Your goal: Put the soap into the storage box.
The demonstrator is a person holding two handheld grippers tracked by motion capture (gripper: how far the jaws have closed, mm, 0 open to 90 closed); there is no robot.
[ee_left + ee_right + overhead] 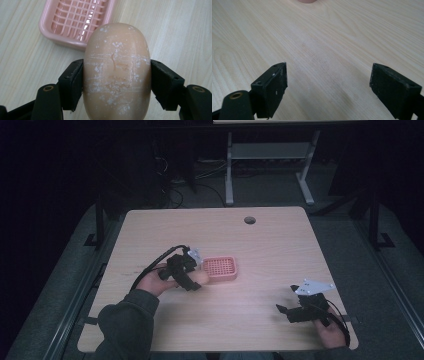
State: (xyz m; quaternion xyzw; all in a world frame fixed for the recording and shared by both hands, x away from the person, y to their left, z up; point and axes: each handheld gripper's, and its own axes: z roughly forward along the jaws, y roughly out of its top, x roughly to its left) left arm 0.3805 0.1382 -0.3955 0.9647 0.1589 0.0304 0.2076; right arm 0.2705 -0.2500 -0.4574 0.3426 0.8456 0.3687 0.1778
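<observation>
the left claw (117,82) clamps a smooth, oval, chalk-flecked soap bar (117,72) just beside the pink slotted plastic dish (62,37). the right claw (328,90) gapes wide and empty over the pale woodgrain tabletop (324,45).

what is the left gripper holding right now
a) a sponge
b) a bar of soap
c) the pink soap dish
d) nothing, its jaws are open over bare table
b: in the left gripper view the left gripper has its jaws pressed against both sides of the tan bar of soap, with the empty pink soap dish lying just beyond it on the table.
</observation>
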